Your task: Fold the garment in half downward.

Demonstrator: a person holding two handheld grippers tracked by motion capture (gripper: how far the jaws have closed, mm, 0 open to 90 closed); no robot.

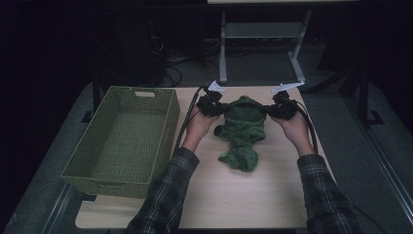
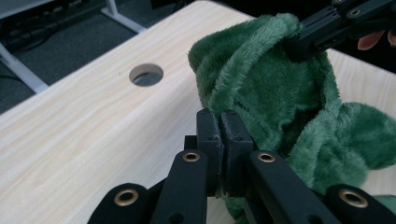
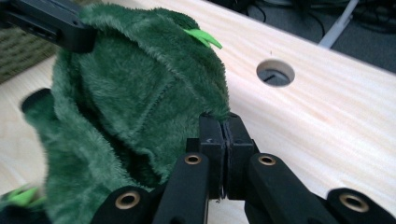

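One woven basket [image 1: 122,141] sits just left of the pinched green garment [image 1: 243,126].

The green plush garment [image 3: 140,93] runs past the right gripper view's bottom edge.

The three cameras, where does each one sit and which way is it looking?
High view: above the person's side, looking forward and down at the table, basket, both forearms.
Left gripper view: rides the left tool, looking along its shut jaws at the green fleece garment.
Right gripper view: rides the right tool, same garment.
Both gripper views share the table's round hole.
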